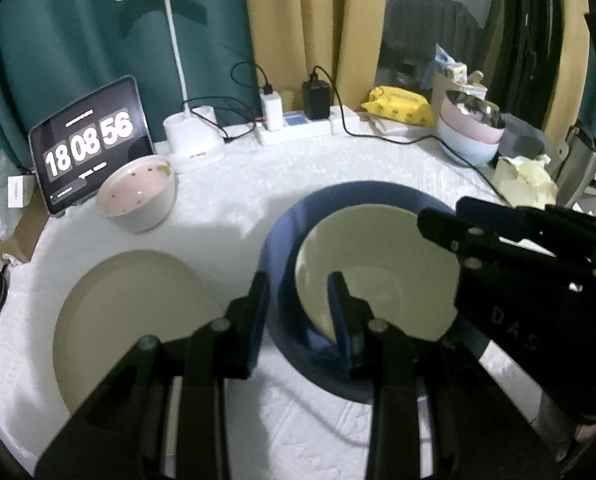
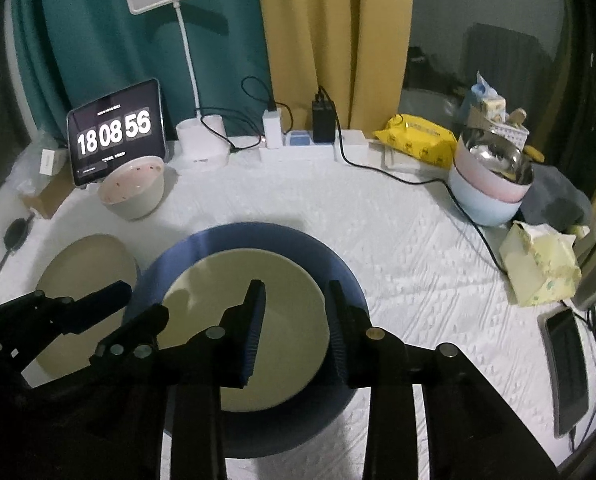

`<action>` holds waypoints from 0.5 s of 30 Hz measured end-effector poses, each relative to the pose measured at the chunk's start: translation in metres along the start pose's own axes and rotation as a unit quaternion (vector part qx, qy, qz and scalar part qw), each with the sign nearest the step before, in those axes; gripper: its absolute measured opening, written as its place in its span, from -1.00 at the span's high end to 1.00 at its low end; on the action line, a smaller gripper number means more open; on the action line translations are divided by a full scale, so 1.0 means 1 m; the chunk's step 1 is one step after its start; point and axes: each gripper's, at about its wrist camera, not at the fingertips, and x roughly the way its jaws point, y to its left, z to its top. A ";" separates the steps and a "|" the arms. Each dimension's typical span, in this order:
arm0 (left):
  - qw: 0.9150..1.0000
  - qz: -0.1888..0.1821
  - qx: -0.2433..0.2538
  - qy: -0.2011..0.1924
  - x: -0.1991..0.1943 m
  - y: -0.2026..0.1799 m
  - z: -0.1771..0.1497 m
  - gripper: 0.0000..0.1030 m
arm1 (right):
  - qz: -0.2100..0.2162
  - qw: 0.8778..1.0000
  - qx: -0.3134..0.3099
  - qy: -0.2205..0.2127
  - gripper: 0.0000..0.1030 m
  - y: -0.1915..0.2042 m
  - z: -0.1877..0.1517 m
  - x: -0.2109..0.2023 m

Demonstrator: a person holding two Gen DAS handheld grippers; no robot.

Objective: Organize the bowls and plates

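Right wrist view: my right gripper [image 2: 295, 332] is hanging unclenched, its fingers [image 2: 253, 332] clear above the cream plate [image 2: 217, 288], which is lying nested in the blue plate [image 2: 257, 236]. I'm lifting straight off to avoid nudging it. My left gripper [image 1: 300, 320] is straddling the blue rim; I cannot tell if it's pinching. The tan plate [image 2: 85, 268] is waiting just beside. The tablet [image 2: 115, 132] is reading 18 08 56; the right gripper's body is showing "DAS".
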 end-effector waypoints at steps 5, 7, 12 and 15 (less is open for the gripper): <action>1.000 -0.002 -0.017 -0.011 -0.008 0.015 0.004 0.31 | -0.001 1.000 -0.003 -0.004 0.38 0.007 0.006 -0.005; 1.000 -0.002 -0.021 -0.015 -0.010 0.021 0.004 0.28 | -0.001 1.000 -0.003 -0.006 0.37 0.010 0.008 -0.006; 0.999 -0.003 -0.034 -0.024 -0.014 0.036 0.007 0.15 | 0.000 1.000 -0.003 -0.010 0.37 0.017 0.015 -0.008; 0.999 -0.004 -0.040 -0.029 -0.017 0.045 0.009 0.11 | 0.001 1.000 -0.006 -0.011 0.37 0.023 0.019 -0.007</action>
